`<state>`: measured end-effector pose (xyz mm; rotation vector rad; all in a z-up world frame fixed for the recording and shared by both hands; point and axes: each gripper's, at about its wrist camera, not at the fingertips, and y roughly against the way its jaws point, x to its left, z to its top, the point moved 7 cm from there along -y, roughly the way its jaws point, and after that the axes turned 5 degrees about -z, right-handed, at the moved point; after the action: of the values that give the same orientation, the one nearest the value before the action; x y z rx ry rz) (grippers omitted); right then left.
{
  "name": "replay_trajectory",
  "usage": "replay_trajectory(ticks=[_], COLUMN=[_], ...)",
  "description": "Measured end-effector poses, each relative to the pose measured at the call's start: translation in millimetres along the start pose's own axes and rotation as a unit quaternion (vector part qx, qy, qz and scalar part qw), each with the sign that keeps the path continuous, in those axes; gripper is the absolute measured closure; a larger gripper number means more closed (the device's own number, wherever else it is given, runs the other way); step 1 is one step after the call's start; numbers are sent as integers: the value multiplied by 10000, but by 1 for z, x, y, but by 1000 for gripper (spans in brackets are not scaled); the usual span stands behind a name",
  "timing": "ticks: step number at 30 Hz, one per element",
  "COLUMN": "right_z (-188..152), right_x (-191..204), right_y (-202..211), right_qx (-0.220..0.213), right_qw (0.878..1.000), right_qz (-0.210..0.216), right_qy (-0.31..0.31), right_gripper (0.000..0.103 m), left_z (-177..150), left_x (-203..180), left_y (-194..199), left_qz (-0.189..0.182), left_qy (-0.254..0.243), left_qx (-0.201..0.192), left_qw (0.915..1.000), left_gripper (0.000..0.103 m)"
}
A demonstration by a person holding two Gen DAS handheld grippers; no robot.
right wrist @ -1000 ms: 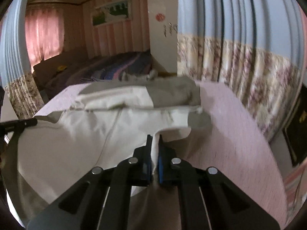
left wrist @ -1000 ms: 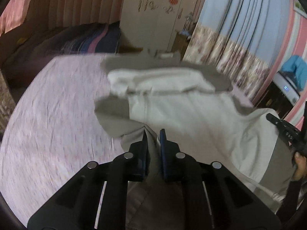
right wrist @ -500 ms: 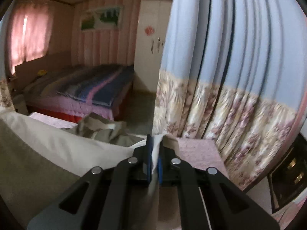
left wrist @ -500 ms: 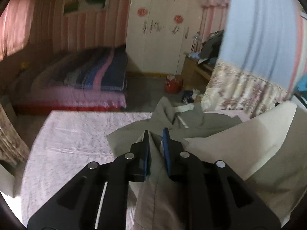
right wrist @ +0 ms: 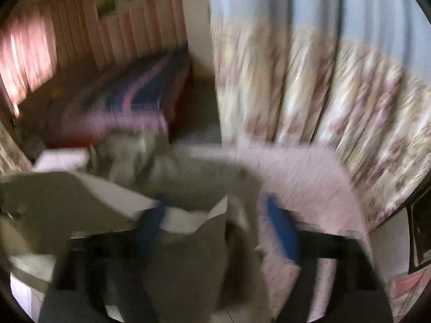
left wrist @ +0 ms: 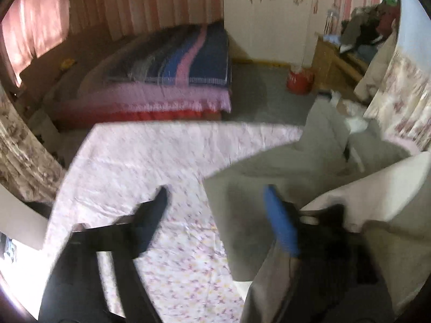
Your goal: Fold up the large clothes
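A large grey and cream garment (left wrist: 317, 177) lies bunched on the pink floral bedsheet (left wrist: 150, 161), at the right in the left wrist view. My left gripper (left wrist: 215, 202) is open, its fingers wide apart, with loose cloth draped over the right finger (left wrist: 280, 228). In the right wrist view the garment (right wrist: 188, 242) lies between the spread fingers of my right gripper (right wrist: 215, 210), which is open; the view is blurred.
A second bed with a striped blue and pink blanket (left wrist: 172, 64) stands beyond the sheet's far edge. A white wardrobe (left wrist: 269, 13), a red container (left wrist: 299, 80) and a wooden cabinet (left wrist: 336, 59) stand at the back right. A floral curtain (right wrist: 323, 94) hangs along the right.
Both grippers were shut on the garment's edges and lifted it up and forward. Now both have opened and the cloth has dropped from them onto the bed.
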<state>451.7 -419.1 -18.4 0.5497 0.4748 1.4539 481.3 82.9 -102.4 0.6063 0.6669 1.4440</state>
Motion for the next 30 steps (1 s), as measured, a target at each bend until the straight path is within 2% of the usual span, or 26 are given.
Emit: replay_trajectory(ticks=[3, 5, 10, 13, 17, 22, 25, 26, 27, 28, 30], right_z=[8, 0, -31, -40, -54, -62, -71, -78, -84, -91, -98], right_x=[-10, -14, -4, 17, 36, 45, 57, 66, 69, 73, 79], right_y=[33, 43, 30, 10, -11, -39, -65, -76, -84, -95, -106], right_qx=[-260, -240, 7, 185, 274, 356, 784, 960, 1094, 1272, 1452], right_qw=[9997, 9997, 9998, 9990, 9931, 9831, 9782, 9726, 9676, 9611, 9557], right_qz=[23, 27, -66, -81, -480, -754, -450, -338, -337, -348, -215], right_qy=[31, 31, 171, 401, 1033, 1627, 1871, 2091, 2251, 2426, 2550], right_gripper=[19, 19, 19, 19, 19, 19, 20, 22, 24, 34, 72], left_z=[9, 9, -7, -7, -15, -33, -39, -38, -37, -36, -32], left_x=[3, 6, -8, -34, -68, -78, -75, -73, -72, -70, -69], left_y=[30, 48, 62, 58, 42, 8, -6, -6, -5, -4, 1], left_qz=[-89, -37, -499, -646, -404, -290, -445, -610, -723, -775, -786], left_qy=[-150, -259, -217, -334, -774, -1113, -917, -779, -692, -639, -676], left_qx=[-305, -434, -329, -284, -178, 193, 382, 379, 371, 352, 267], left_qw=[9994, 9987, 9980, 9969, 9960, 9932, 9941, 9944, 9943, 9943, 9943], left_gripper=[7, 3, 3, 3, 3, 3, 3, 3, 3, 3, 3])
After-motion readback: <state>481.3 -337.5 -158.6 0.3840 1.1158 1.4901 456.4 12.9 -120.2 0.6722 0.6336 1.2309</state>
